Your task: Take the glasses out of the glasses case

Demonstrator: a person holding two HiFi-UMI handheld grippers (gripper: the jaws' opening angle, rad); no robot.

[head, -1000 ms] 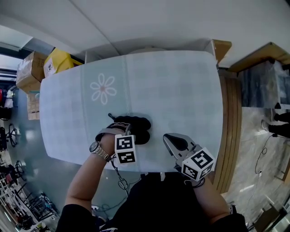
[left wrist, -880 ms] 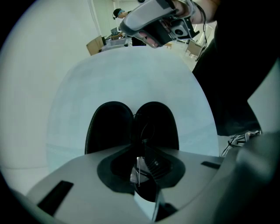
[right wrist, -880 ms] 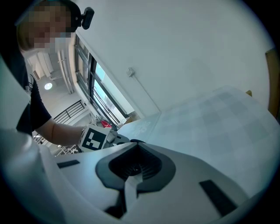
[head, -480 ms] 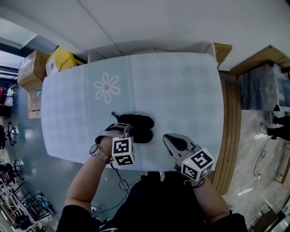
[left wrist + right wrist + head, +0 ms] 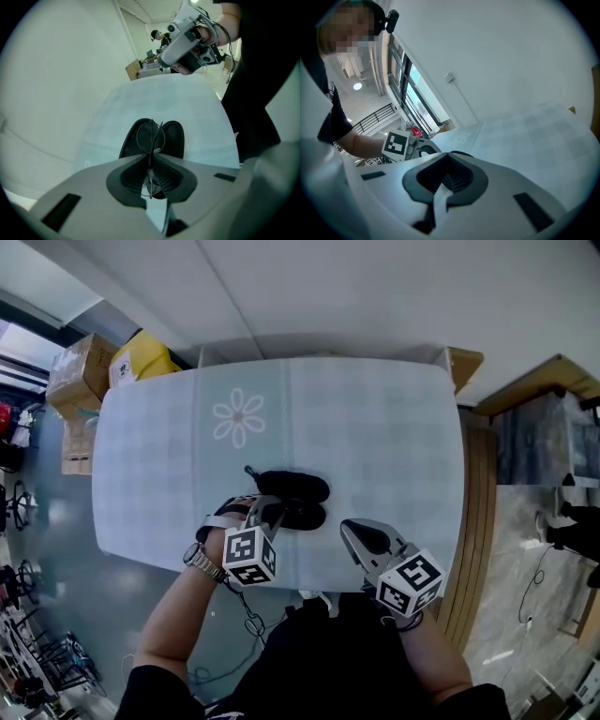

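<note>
Left claw (image 5: 151, 157): pressed onto the thin wire frame of the glasses (image 5: 150, 135), which stand edge-on between its 2 pads.
Glasses: 1 round lens ring shows just past the claw tips, over the opening of the case; whether the lower part has cleared the lining I cannot tell.
Glasses case (image 5: 298, 489): black, lying open in 2 halves on the desk (image 5: 375, 427), near the front edge and right under the left claw.
Right claw (image 5: 446, 158): jaws pressed together on nothing, held above the desk's near edge, well to the right of the case and not touching it.
Step in hand: lifting the glasses out of the case, judged partly done.
How to do it well: raise the left claw straight up along the plane of the frame, so the temples slide out without catching a case half.
Grip: hold only lightly, since the wire looks easy to bend and the pinch sits on a narrow part.
Case: it is light and unheld, so it may drag along; the right claw could press 1 half down.
</note>
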